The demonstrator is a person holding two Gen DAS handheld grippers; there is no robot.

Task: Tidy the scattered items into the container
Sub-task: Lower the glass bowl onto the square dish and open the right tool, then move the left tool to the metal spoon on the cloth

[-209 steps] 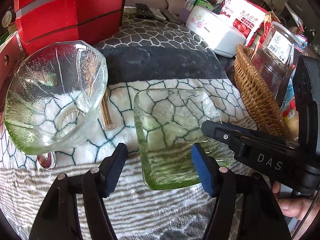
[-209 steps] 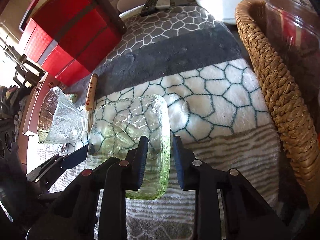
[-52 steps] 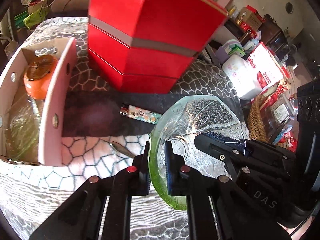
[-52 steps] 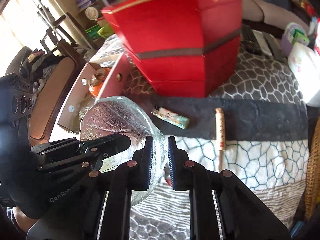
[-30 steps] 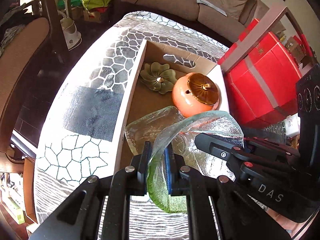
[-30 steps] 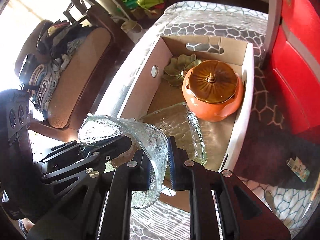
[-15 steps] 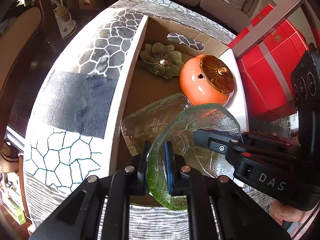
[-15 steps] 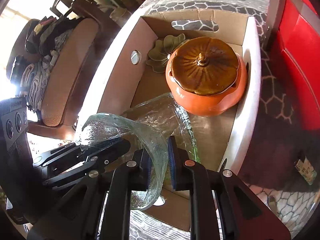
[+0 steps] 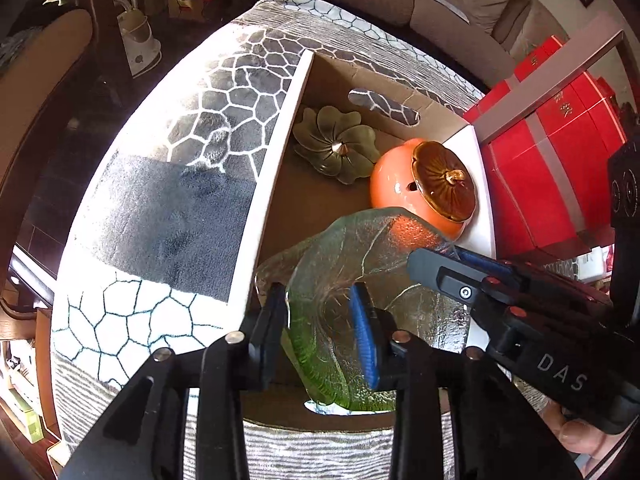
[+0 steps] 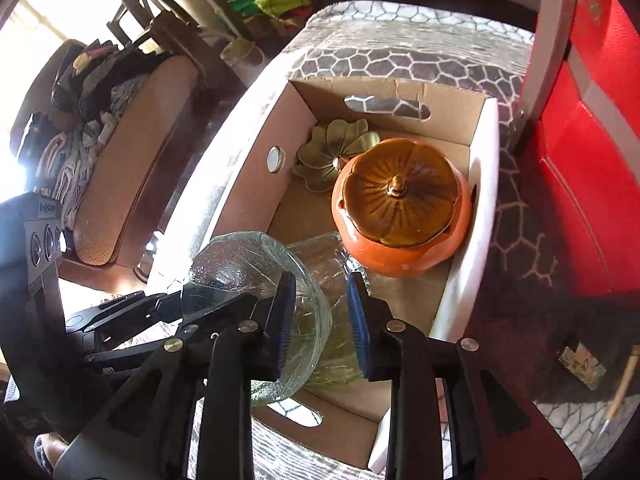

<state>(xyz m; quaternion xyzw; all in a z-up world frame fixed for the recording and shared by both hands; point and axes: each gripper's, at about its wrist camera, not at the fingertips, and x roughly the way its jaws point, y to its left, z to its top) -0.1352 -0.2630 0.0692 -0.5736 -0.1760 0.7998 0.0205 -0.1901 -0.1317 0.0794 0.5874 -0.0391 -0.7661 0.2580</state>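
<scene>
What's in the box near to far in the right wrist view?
glass bowl at the near end, between the opening right tool → orange lidded pot → green flower-shaped dish → far wall of the cardboard box with its handle cutout.

A desk with a soft blanket [image 9: 168, 200] in white, grey and black lines. On it sit an open cardboard box [image 9: 276, 148], a big red box [image 9: 560, 168], a small packet [image 10: 580, 362] and a stick [image 10: 624, 380]
</scene>
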